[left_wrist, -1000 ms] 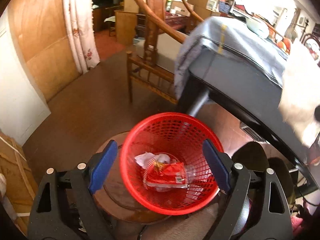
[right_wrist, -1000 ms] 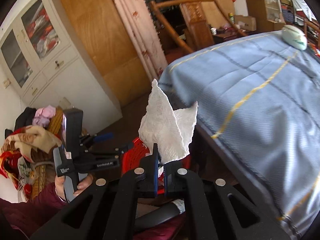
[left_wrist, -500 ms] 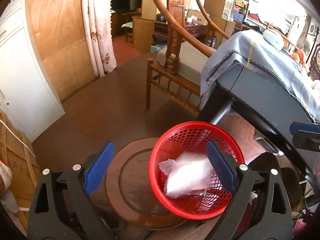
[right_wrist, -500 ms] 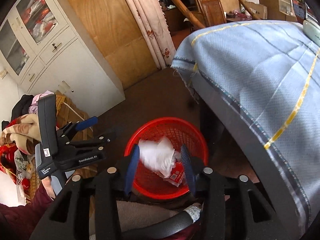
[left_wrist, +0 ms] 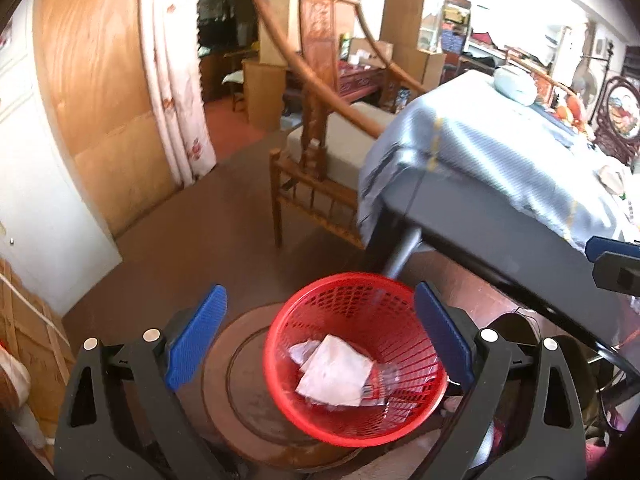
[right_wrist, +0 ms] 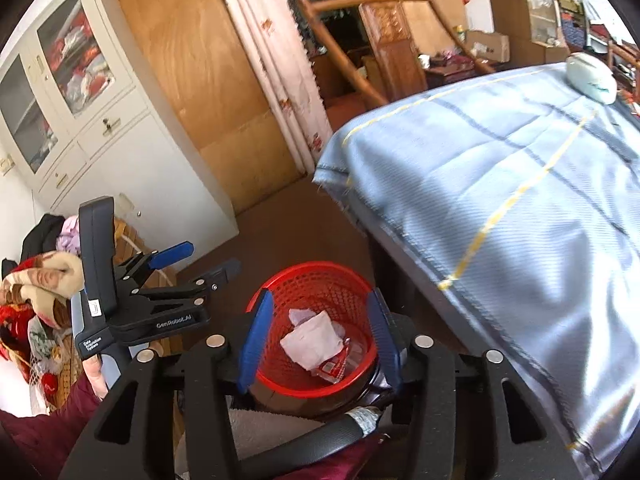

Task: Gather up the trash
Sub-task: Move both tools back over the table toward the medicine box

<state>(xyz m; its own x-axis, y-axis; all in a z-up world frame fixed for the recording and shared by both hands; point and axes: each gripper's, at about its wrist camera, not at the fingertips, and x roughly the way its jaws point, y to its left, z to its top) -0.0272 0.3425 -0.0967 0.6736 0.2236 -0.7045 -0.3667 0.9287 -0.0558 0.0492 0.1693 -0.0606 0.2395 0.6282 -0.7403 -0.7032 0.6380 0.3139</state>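
Note:
A red mesh basket (left_wrist: 280,380) stands on a round wooden stool. In it a white paper towel (left_wrist: 336,372) lies on top of a red wrapper and other scraps. My left gripper (left_wrist: 318,336) hovers above the basket, open wide and holding nothing. In the right wrist view the same basket (right_wrist: 308,270) and paper towel (right_wrist: 312,338) sit below my right gripper (right_wrist: 319,340). Its jaws are opening, and nothing is pinched between them. The left gripper (right_wrist: 212,258) shows to the left there, in a person's hand. At the left wrist view's right edge, one blue finger (left_wrist: 604,245) of the right gripper shows.
A table under a blue striped cloth (right_wrist: 500,184) overhangs the basket on the right. A wooden armchair (left_wrist: 316,152) stands behind it. The round stool (left_wrist: 240,380) carries the basket. White cabinets (right_wrist: 100,128) and a heap of clothing (right_wrist: 36,280) lie to the left.
My right gripper went from shut on the white paper towel to open. The towel dropped into the red basket. My left gripper rose and drew back, so the basket looks smaller.

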